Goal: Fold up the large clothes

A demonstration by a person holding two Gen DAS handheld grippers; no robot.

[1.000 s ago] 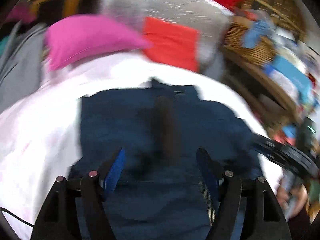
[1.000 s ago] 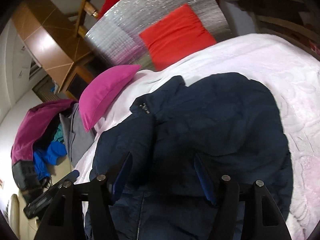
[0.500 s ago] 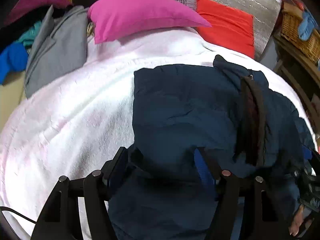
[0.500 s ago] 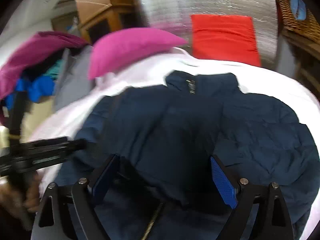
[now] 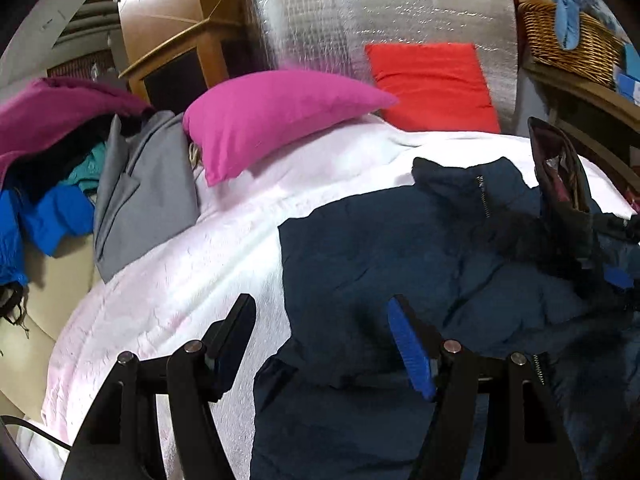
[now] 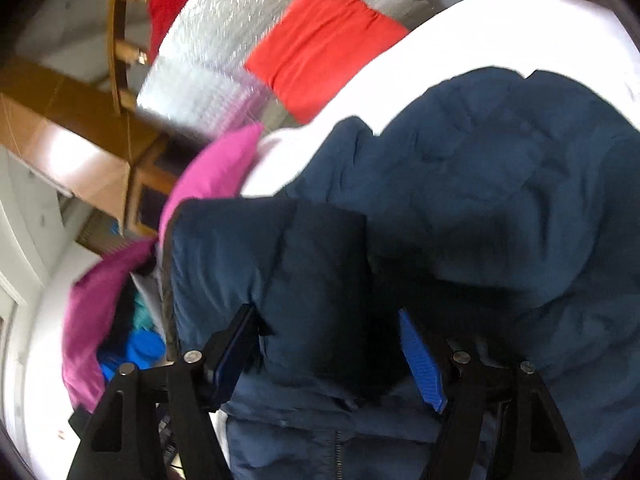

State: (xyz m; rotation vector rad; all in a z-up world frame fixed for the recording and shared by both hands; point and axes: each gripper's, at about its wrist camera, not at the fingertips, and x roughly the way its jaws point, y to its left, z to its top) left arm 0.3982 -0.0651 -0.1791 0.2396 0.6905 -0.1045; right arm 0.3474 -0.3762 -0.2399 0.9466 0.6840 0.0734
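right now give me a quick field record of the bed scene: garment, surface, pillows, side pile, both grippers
garment: navy puffer jacket, spread on the bed, zip collar toward the pillows
surface: white blanket
pillows: pink pillow beside red cushion, silver foil panel behind
side pile: grey garment, blue and magenta clothes beyond
left gripper: open over the jacket's edge
right gripper: closing, a jacket fold between its jaws

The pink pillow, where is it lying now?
In the left wrist view the pink pillow lies at the far left part of the white blanket, between the grey garment and the red cushion, beyond the navy jacket.
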